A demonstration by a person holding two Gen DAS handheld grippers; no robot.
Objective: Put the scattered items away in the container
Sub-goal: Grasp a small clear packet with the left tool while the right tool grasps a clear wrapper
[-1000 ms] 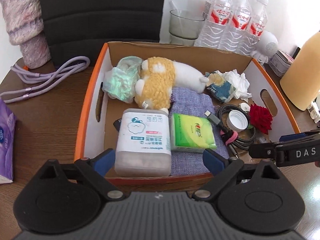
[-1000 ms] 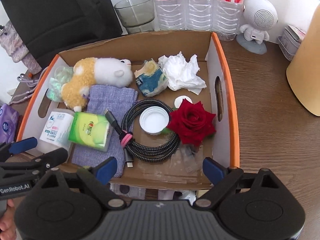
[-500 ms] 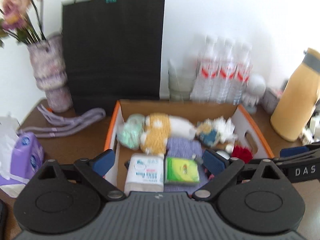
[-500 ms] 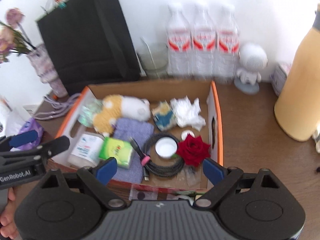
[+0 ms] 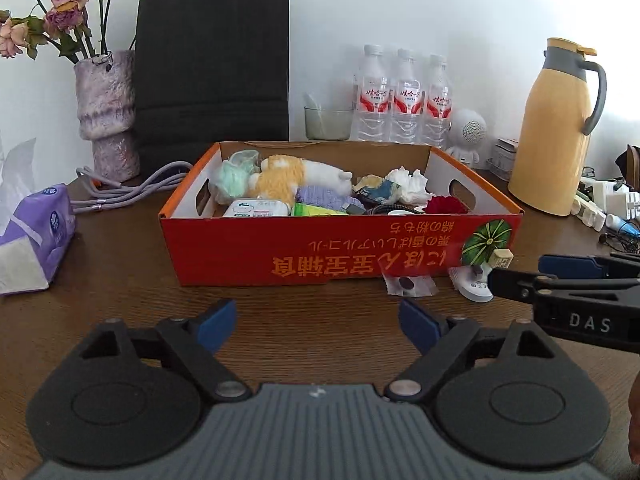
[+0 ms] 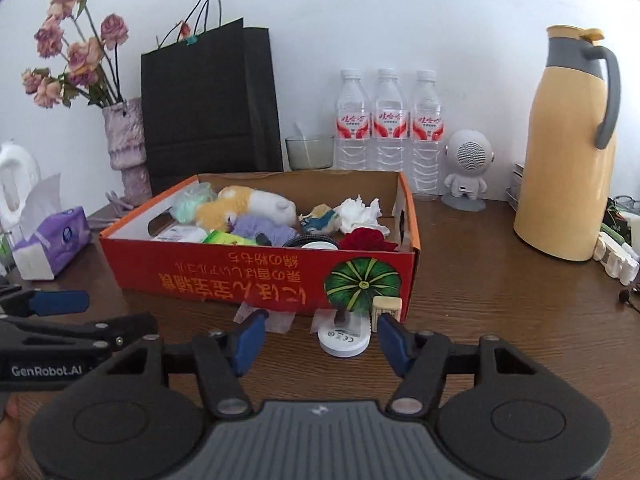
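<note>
Both grippers have pulled back from over the cardboard box (image 5: 340, 248) to its front wall. Left gripper (image 5: 316, 322) wide, closing on nothing; right gripper (image 6: 320, 338) narrowing around the white round device (image 6: 343, 340) on the table (image 6: 500, 320), untouched.

1. Rear wall (image 5: 440, 8): plain white, evenly lit by soft daylight, brighter toward the right
2. Surface (image 5: 120, 280): dark brown wood grain, extending to the wall
3. Black paper bag (image 6: 208, 100): upright against the wall, left of centre
4. Vase (image 5: 108, 116): mottled purple, holding dried roses, left of the bag
5. Three water bottles (image 6: 388, 120): in a row at the wall
6. Yellow thermos jug (image 6: 568, 152): upright at the right
</note>
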